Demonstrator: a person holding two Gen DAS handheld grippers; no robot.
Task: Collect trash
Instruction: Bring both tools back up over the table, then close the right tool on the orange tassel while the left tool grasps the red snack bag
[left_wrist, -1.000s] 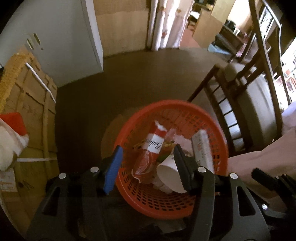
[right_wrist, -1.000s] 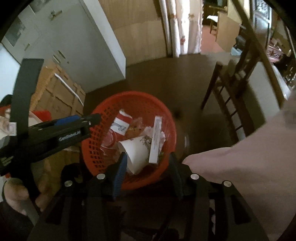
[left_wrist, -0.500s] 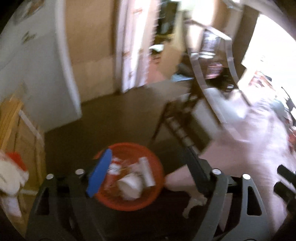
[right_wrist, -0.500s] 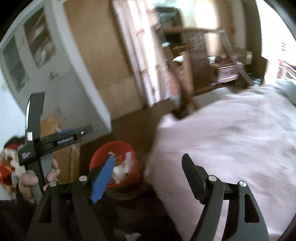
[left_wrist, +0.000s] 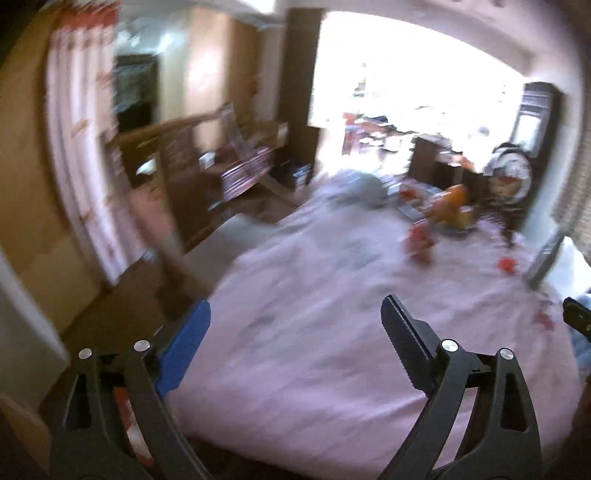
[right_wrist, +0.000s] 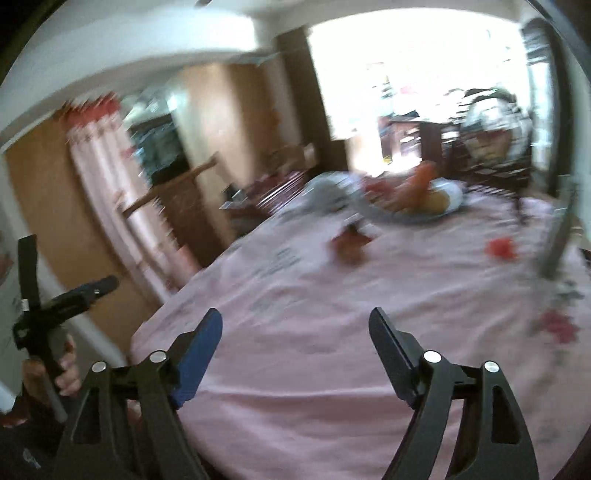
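pretty blurry, but a pink cloth-covered table fills both views, with red crumpled scraps of trash lying far across it. left gripper and right gripper have both just been opening and sit spread wide over the cloth, nothing between the jaws.

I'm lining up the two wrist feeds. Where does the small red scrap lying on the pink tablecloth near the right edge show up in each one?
Left wrist: the red scrap sits right of centre, just left of a slanted grey upright.
Right wrist: the red scrap is right of centre, again left of that upright.
Shared landmark: the plate of food at the far end of the tablecloth.
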